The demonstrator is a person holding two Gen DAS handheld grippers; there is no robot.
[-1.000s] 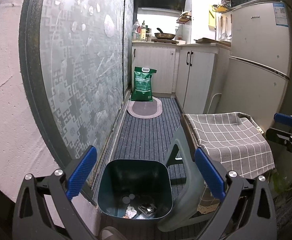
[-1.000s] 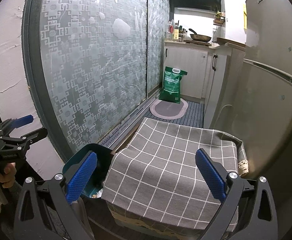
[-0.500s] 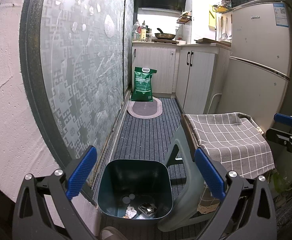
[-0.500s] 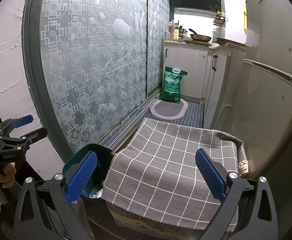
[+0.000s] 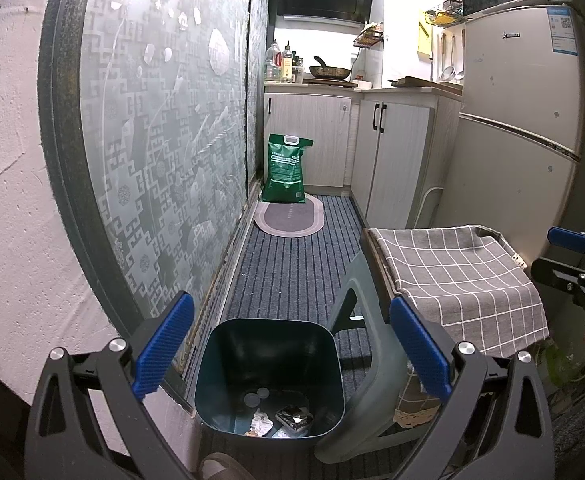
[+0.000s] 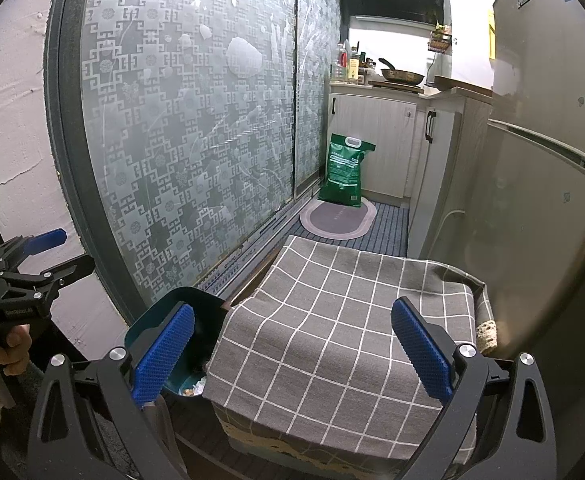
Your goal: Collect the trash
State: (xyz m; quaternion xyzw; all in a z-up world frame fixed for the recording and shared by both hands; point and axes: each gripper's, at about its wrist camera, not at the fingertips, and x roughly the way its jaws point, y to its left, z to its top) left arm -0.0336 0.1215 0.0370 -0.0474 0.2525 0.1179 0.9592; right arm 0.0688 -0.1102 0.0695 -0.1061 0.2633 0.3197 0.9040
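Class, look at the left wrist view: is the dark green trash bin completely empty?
No. The trash bin holds a crumpled white scrap and a dark wrapper at its bottom.

The trash bin (image 5: 270, 376) sits on the floor at 6 o'clock in the left wrist view, scraps (image 5: 280, 424) inside. A stool (image 5: 366, 364) stands at its 3 o'clock; the cloth-covered table (image 5: 460, 276) is beyond. A sack (image 5: 286, 170) stands at 12 o'clock, behind the oval mat (image 5: 290, 220).

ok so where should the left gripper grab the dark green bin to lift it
Probably the bin's near rim, from straight above. It stands upright and open-topped, so its thin wall can slip between the open fingers of the left gripper, one inside and one outside. The stool crowds its right side and the glass door its left, so a side approach looks cramped.
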